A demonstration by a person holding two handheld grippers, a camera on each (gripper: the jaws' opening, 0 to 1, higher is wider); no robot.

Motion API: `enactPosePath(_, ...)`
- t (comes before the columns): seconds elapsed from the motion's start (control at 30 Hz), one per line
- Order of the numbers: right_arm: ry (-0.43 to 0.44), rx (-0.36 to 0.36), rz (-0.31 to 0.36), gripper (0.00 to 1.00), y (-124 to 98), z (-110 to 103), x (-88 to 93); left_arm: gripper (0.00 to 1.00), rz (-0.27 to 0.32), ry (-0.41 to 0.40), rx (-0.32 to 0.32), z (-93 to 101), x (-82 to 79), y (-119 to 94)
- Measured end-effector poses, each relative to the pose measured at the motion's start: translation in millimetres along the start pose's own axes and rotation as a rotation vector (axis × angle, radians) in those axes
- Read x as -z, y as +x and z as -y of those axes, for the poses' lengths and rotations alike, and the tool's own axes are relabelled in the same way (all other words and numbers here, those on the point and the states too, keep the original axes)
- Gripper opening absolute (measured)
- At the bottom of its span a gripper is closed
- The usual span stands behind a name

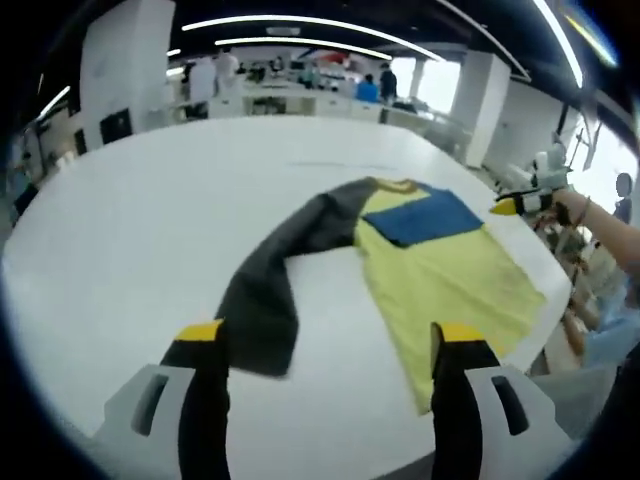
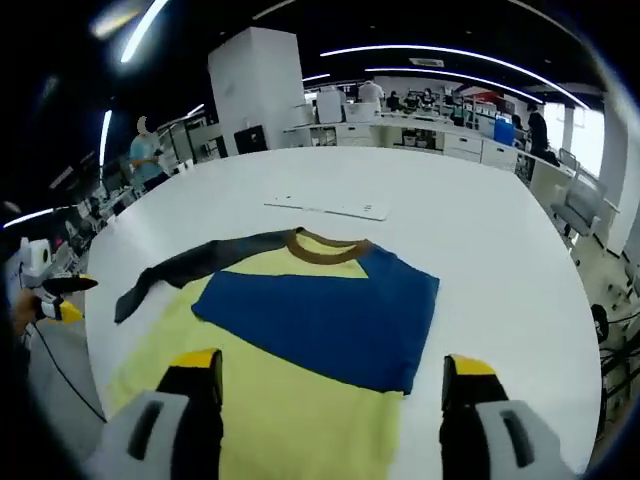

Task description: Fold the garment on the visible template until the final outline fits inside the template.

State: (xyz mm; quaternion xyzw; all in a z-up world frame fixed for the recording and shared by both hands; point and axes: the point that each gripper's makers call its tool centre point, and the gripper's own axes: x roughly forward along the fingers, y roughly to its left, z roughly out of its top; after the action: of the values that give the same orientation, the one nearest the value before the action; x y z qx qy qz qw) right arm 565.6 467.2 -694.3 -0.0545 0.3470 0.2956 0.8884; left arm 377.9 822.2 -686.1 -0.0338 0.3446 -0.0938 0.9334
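Lying flat on white counter (image 1: 120, 250), centre of frame: garment (image 1: 440, 270), one dark sleeve (image 1: 265, 290) trailing lower left. Hovering with jaws apart, empty: left gripper (image 1: 330, 350), right gripper (image 2: 330, 375). Likely handling light, limp, drapey; pinching sleeve cuff or hem edge advised.

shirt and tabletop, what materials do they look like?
Shirt: soft knit fabric, matte; it drapes and wrinkles, and its dark sleeve lies limp. Probably cotton jersey, fibre unclear. Table: smooth hard white surface with faint sheen, likely laminate or painted board.
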Motion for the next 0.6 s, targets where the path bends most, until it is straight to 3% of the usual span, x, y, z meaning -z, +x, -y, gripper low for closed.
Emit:
enactPosePath(0.3, 0.005, -0.041, 0.089, 0.99, -30.3, -28.2, -11.3, 0.74, -0.004, -0.072, -0.067, -22.6, 11.6, 4.1)
enactPosePath(0.6, 0.003, -0.084, 0.122, 0.97, -52.6, -54.2, -4.7, 0.66, -0.024, -0.169, -0.124, -45.6, 26.7, 14.9)
